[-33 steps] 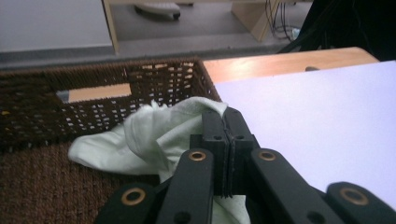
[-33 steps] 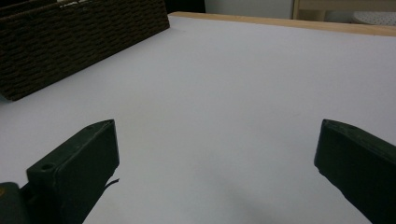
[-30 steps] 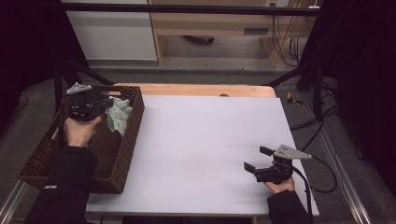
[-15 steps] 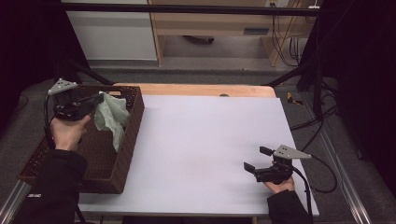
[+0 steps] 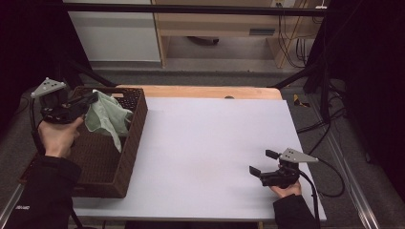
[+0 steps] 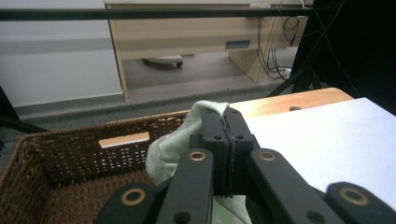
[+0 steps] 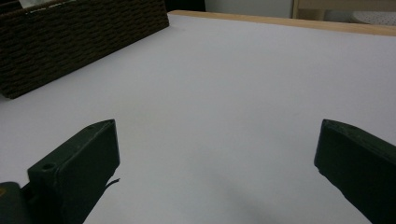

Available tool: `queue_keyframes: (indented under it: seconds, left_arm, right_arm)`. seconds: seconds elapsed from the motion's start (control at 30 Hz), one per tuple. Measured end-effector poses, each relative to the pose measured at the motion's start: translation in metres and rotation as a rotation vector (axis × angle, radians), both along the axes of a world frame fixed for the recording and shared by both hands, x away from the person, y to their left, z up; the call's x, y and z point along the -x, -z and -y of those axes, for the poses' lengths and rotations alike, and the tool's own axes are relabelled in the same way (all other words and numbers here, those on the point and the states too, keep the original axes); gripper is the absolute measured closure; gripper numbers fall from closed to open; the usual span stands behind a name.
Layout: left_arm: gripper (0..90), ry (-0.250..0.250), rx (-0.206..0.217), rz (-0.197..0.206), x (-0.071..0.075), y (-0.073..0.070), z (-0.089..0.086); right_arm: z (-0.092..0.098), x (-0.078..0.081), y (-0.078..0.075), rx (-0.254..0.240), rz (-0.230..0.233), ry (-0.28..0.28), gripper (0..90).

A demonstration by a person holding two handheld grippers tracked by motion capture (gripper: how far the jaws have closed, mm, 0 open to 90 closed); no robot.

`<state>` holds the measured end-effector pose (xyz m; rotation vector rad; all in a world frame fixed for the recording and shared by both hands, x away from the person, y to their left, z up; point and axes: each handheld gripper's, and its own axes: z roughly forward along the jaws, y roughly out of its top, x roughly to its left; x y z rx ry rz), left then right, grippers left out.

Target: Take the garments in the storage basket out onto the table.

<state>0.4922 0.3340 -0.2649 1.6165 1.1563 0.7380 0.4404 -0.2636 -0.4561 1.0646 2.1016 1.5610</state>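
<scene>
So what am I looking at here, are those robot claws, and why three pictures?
No robot: a person holds a hand-worked claw tool in each hand. One picture looks down from above the table; the other two come from small cameras riding on each tool, looking along its black jaws. The left gripper is shut on a pale green cloth, which hangs over the brown wicker basket at the table's left. The right gripper rests low at the white surface, jaws wide open, holding nothing.

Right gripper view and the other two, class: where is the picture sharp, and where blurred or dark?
Right gripper view: the jaws are soft, the white table top evenly lit. Left gripper view: jaws and green cloth sharp. High view: table bright, surroundings dark, wicker basket clear.
</scene>
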Motion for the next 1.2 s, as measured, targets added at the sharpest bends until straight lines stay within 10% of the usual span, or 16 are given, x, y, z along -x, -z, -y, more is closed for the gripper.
queue_keyframes:
  seconds: [1.2]
  left_arm:
    - [88.8, 0.005, 0.047, 0.144, 0.038, -0.048, -0.009]
  right_arm:
    - [-0.001, 0.000, 0.000, 0.008, 0.001, -0.002, 0.5]
